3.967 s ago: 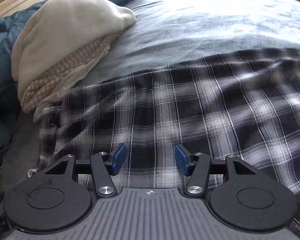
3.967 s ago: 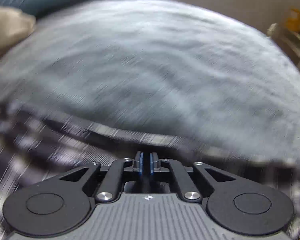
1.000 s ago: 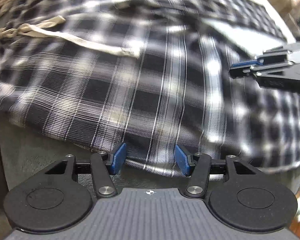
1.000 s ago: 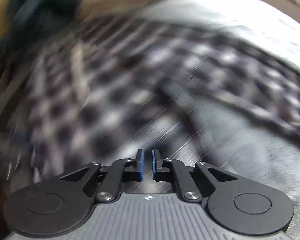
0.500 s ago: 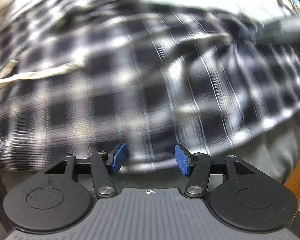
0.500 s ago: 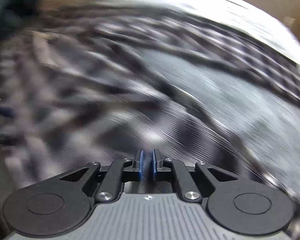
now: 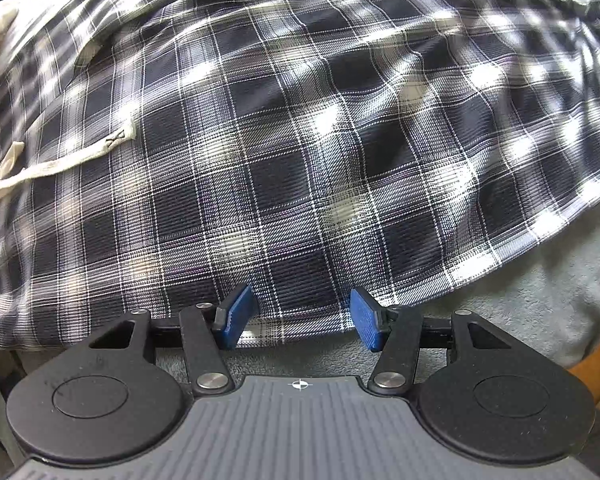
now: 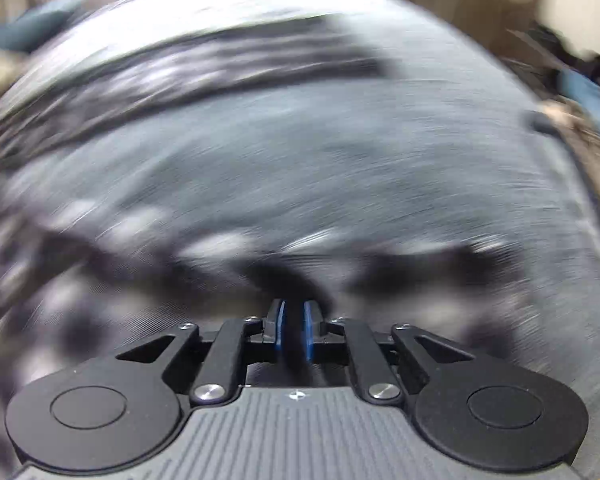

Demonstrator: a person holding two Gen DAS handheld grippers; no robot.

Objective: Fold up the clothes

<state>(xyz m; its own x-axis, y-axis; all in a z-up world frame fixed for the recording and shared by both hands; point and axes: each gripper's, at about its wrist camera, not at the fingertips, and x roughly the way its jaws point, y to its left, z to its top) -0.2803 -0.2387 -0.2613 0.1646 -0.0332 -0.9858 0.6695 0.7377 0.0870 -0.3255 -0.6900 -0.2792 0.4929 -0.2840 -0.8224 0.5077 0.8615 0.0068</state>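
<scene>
- Plaid garment [image 7: 300, 140] spread across grey bed blanket [image 7: 540, 300], filling left wrist view from 9 to 3 o'clock; hem just ahead of the pads
- Cream drawstring [image 7: 60, 164] lies on the plaid at 9 o'clock
- Left gripper [image 7: 296, 316]: jaws released, wide apart, nothing between them
- Right gripper [image 8: 294, 330]: view heavily blurred; jaws nearly together, dark fabric [image 8: 284, 276] at the tips; cannot tell if pinched
</scene>
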